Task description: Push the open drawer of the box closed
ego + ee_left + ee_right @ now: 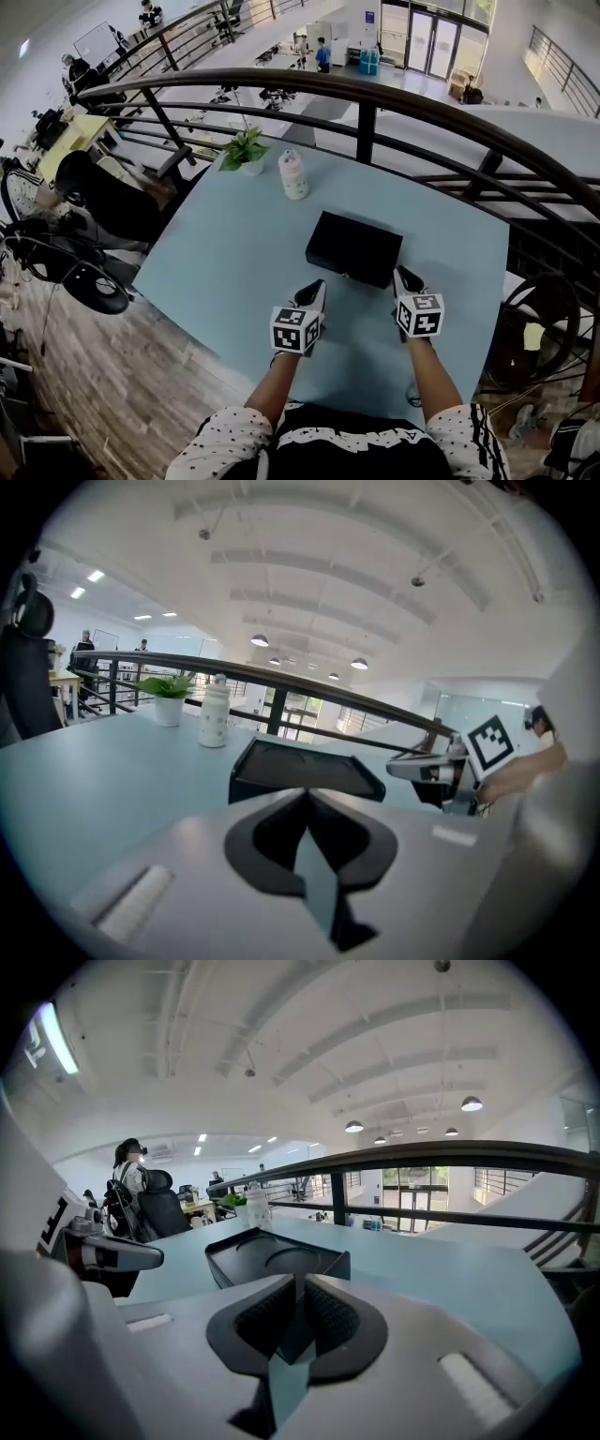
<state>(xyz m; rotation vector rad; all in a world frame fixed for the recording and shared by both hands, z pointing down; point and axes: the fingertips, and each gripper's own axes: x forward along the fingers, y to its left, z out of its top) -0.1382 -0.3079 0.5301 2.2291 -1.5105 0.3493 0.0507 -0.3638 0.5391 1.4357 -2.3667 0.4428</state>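
Head view: the black box [354, 248] sits mid-counter [216, 272], with the left hand-held gripper [315, 291] and right hand-held gripper [404, 277] close to its near face. How far the drawer protrudes is unclear.

Left gripper view: jaws pressed together, empty, box ahead.

Right gripper view: likewise closed and empty. Press both tips squarely and evenly, so the box doesn't twist.

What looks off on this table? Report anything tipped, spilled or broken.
Nothing stands out. The box lies flat, square to the table edge; the bottle and plant stand upright beyond it; nothing is spilled. The left gripper and right gripper sit at the box's near side, jaws together, empty.
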